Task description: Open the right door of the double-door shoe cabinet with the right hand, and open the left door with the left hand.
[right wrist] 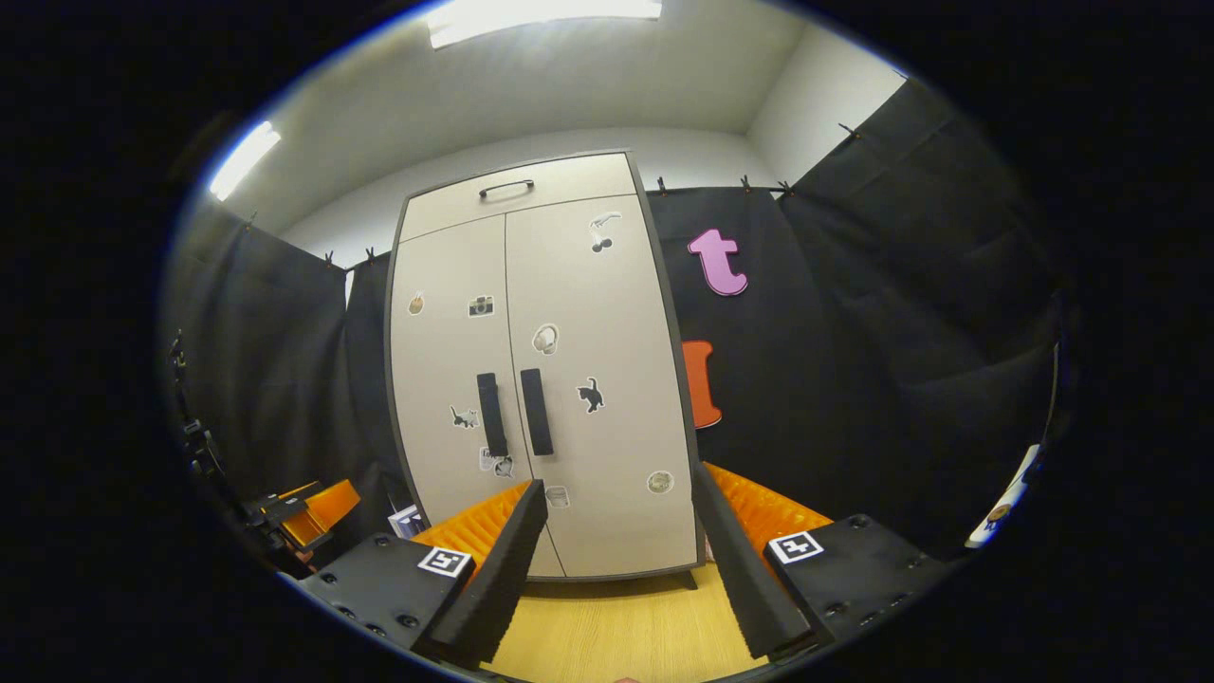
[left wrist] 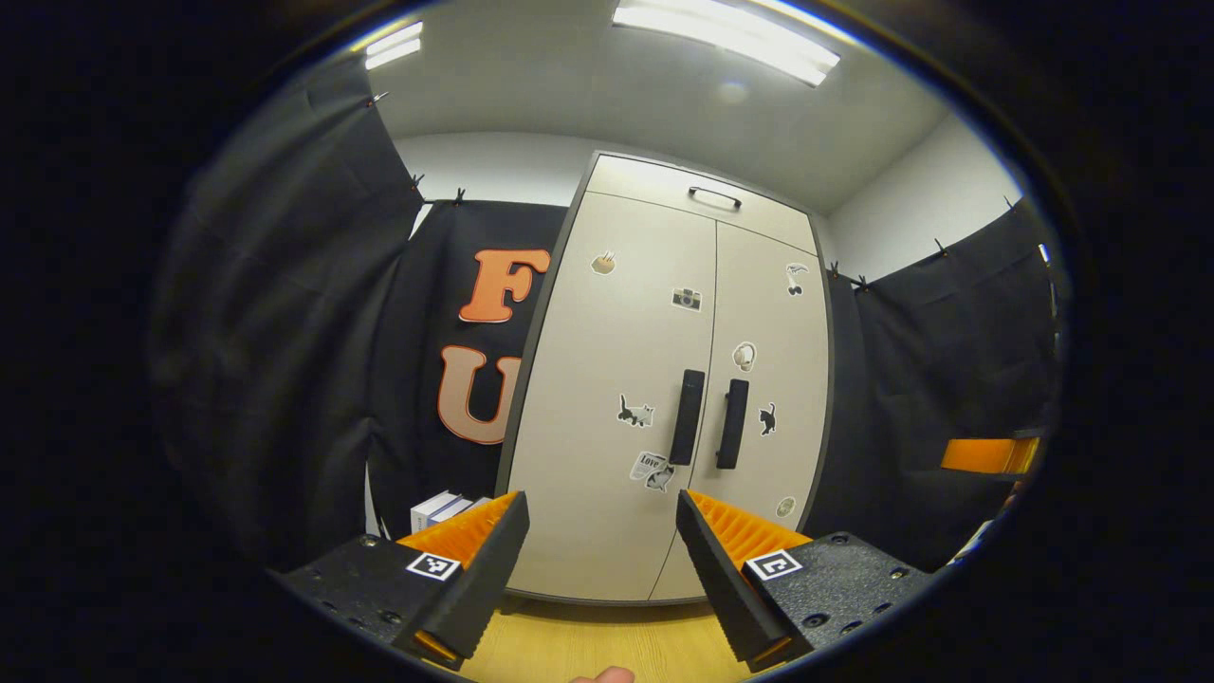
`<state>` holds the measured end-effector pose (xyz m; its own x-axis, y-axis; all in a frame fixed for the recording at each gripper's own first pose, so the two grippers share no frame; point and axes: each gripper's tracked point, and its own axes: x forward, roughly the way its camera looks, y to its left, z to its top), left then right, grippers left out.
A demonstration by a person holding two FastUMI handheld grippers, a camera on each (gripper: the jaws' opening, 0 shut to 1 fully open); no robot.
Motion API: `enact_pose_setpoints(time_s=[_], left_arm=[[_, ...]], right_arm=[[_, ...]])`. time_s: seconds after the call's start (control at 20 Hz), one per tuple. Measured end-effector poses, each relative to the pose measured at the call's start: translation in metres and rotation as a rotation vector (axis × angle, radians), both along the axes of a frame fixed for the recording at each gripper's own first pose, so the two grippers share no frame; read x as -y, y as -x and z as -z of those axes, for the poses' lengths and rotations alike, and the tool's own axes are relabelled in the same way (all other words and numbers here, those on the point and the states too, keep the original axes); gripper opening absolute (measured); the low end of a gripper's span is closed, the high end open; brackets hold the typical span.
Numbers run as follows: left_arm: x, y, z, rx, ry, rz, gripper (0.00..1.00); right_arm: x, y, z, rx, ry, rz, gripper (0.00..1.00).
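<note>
While both doors stay closed, the right gripper (right wrist: 615, 569), jaws wide and empty, sits below the upright right handle (right wrist: 536, 412), up and left of frame centre.

Recording booth, not lived-in home: black cloth (right wrist: 854, 313) clipped up as walls on both sides, white room walls and ceiling strip lights (left wrist: 730, 38) above, lone sticker-dotted shoe cabinet (right wrist: 531, 379) on wood floor (right wrist: 616, 626).

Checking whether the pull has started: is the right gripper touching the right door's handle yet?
Apart. In the right gripper view the right gripper is open, with cabinet front and floor visible between its fingertips and the right door handle well beyond them.
</note>
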<state>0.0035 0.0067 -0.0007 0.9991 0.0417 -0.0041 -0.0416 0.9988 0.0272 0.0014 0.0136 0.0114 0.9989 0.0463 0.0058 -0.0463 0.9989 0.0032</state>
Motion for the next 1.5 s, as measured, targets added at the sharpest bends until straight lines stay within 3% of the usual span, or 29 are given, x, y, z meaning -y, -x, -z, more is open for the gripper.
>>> enact_pose_setpoints(time_s=[0.3, 0.5, 0.8, 0.95, 1.1, 1.35, 1.4, 1.45, 1.5], left_arm=[[0.014, -0.016, 0.001, 0.002, 0.000, -0.067, 0.94], [0.024, -0.019, 0.000, 0.017, -0.023, -0.137, 0.94], [0.017, -0.001, 0.011, 0.020, -0.031, -0.284, 0.94], [0.009, -0.007, 0.022, 0.024, 0.015, -0.302, 0.94], [0.012, -0.027, 0.037, -0.004, 0.084, -0.221, 0.94], [-0.016, -0.053, 0.045, -0.037, 0.011, -0.163, 0.94], [-0.021, -0.059, 0.045, -0.035, -0.003, -0.151, 0.94], [-0.025, -0.065, 0.045, -0.029, -0.004, -0.140, 0.94], [-0.029, -0.070, 0.047, -0.030, 0.007, -0.133, 0.94]], right_arm=[[0.026, -0.027, -0.022, 0.039, 0.046, -0.030, 0.98], [0.030, -0.060, -0.039, 0.072, 0.073, -0.108, 0.98], [-0.007, -0.112, -0.041, 0.031, 0.049, -0.288, 0.98], [-0.032, -0.135, -0.045, 0.019, 0.052, -0.315, 0.98], [-0.056, -0.159, -0.047, 0.034, 0.045, -0.296, 0.98], [-0.097, -0.211, -0.034, 0.015, 0.034, -0.277, 0.97], [-0.102, -0.222, -0.032, 0.015, 0.039, -0.263, 0.87], [-0.107, -0.231, -0.030, 0.013, 0.044, -0.252, 0.87], [-0.112, -0.239, -0.027, 0.006, 0.053, -0.242, 0.97]])
